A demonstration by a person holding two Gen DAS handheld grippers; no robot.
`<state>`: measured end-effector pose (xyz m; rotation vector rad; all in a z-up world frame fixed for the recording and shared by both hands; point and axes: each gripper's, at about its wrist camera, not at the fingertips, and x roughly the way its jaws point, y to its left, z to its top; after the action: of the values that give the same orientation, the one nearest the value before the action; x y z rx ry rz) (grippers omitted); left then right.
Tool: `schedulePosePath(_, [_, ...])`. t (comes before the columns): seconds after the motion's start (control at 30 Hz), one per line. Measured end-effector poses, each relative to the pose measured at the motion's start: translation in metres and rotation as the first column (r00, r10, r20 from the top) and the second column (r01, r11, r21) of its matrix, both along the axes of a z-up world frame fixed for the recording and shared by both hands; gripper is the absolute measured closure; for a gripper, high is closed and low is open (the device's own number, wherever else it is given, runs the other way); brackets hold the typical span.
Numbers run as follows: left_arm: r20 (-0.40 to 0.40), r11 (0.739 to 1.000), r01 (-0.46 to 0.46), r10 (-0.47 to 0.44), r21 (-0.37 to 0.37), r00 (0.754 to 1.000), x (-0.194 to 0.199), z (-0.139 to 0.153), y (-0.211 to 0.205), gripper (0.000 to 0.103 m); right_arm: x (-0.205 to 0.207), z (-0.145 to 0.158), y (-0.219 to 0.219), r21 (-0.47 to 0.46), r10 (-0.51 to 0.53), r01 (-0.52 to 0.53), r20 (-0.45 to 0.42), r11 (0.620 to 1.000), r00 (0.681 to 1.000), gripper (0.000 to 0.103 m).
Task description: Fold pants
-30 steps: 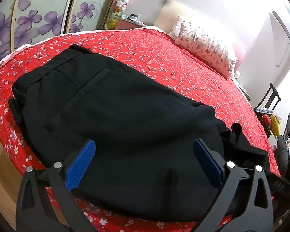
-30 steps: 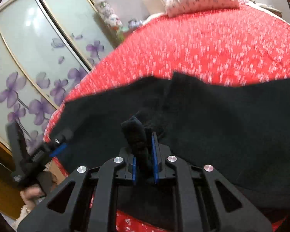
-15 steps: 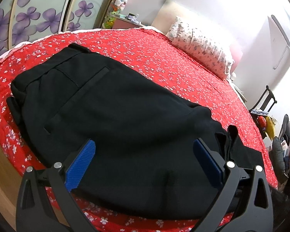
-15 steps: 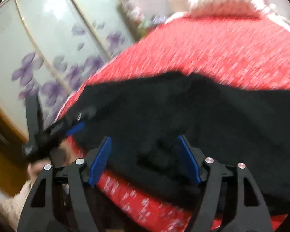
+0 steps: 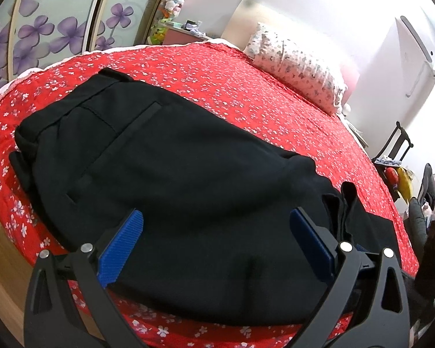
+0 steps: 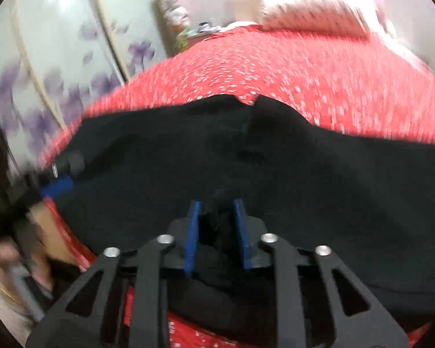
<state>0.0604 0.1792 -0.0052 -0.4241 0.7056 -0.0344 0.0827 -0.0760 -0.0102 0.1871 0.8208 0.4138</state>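
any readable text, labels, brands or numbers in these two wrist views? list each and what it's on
None can be read in either view.
Black pants: no tag or label shows.
Red bedspread: only a white flower print, no words.
Pillow: small pattern, no words.
Wardrobe doors: purple flowers only.
Items on the far nightstand: too small to read.
The right wrist view is too blurred by motion to read anything.

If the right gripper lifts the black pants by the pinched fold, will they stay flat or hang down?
Probably hang: the black pants drape in soft folds over the red bedspread. The right gripper, jaws just closing, pinches only a small bunch, so the rest likely sags. They look thick, perhaps somewhat heavy.
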Motion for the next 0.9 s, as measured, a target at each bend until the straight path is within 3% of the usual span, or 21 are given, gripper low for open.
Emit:
schedulePosePath(0.1, [0.002, 1.0, 0.002, -0.002, -0.005, 1.0, 0.001, 0.0, 0.001, 0.002, 0.005, 0.001, -0.013, 0.11, -0.026, 0.03, -0.039, 0.994, 0.999, 0.09])
schedulePosePath(0.23, [0.004, 1.0, 0.004, -0.004, -0.011, 1.0, -0.001, 0.0, 0.002, 0.002, -0.003, 0.026, -0.007, 0.155, -0.025, 0.019, 0.038, 0.988, 0.999, 0.09])
schedulePosePath(0.3, [0.005, 1.0, 0.002, -0.002, -0.012, 1.0, -0.001, 0.0, 0.002, 0.002, -0.013, 0.038, 0.002, 0.162, 0.021, -0.034, 0.08, 0.986, 0.997, 0.09])
schedulePosePath(0.37, [0.005, 1.0, -0.001, 0.001, -0.013, 1.0, 0.0, 0.0, 0.003, 0.002, -0.017, 0.039, 0.016, 0.115, 0.063, -0.073, 0.087, 0.991, 0.994, 0.09])
schedulePosePath(0.5, [0.005, 1.0, -0.001, 0.001, -0.009, 1.0, 0.001, 0.001, 0.001, 0.002, -0.018, 0.001, 0.045, -0.105, 0.132, -0.129, 0.02, 0.986, 0.991, 0.088])
schedulePosePath(0.53, [0.004, 1.0, 0.001, -0.001, -0.004, 1.0, 0.001, 0.001, 0.0, 0.002, -0.024, 0.0, 0.049, -0.148, 0.142, -0.131, 0.062, 0.98, 0.988, 0.088])
schedulePosePath(0.6, [0.004, 1.0, 0.004, -0.004, 0.0, 1.0, 0.001, 0.001, 0.0, 0.002, -0.025, 0.005, 0.053, -0.151, 0.159, -0.151, 0.045, 0.977, 0.986, 0.071])
schedulePosePath(0.63, [0.005, 1.0, 0.005, -0.005, 0.0, 1.0, 0.001, 0.001, 0.0, 0.002, -0.025, 0.008, 0.052, -0.118, 0.166, -0.161, 0.031, 0.98, 0.986, 0.044])
schedulePosePath(0.67, [0.005, 1.0, 0.006, -0.006, -0.003, 1.0, 0.001, 0.001, 0.001, 0.002, -0.026, 0.013, 0.051, -0.071, 0.167, -0.165, 0.022, 0.984, 0.986, 0.025])
schedulePosePath(0.7, [0.008, 1.0, 0.006, -0.006, -0.011, 1.0, 0.001, 0.001, 0.002, 0.002, -0.027, 0.016, 0.049, -0.034, 0.17, -0.169, 0.025, 0.985, 0.985, 0.017])
schedulePosePath(0.73, [0.01, 1.0, 0.005, -0.005, -0.017, 1.0, 0.0, 0.001, 0.002, 0.002, -0.028, 0.016, 0.048, -0.013, 0.184, -0.183, 0.021, 0.983, 0.983, 0.015])
schedulePosePath(0.8, [0.026, 0.998, 0.007, -0.005, -0.058, 1.0, -0.001, 0.003, 0.007, 0.002, -0.025, 0.001, 0.056, -0.061, 0.202, -0.204, -0.036, 0.977, 0.979, 0.012])
schedulePosePath(0.9, [0.09, 0.983, 0.001, 0.016, -0.185, 0.996, -0.014, 0.008, 0.032, 0.002, -0.038, 0.006, 0.06, -0.109, 0.243, -0.24, 0.009, 0.965, 0.97, 0.012])
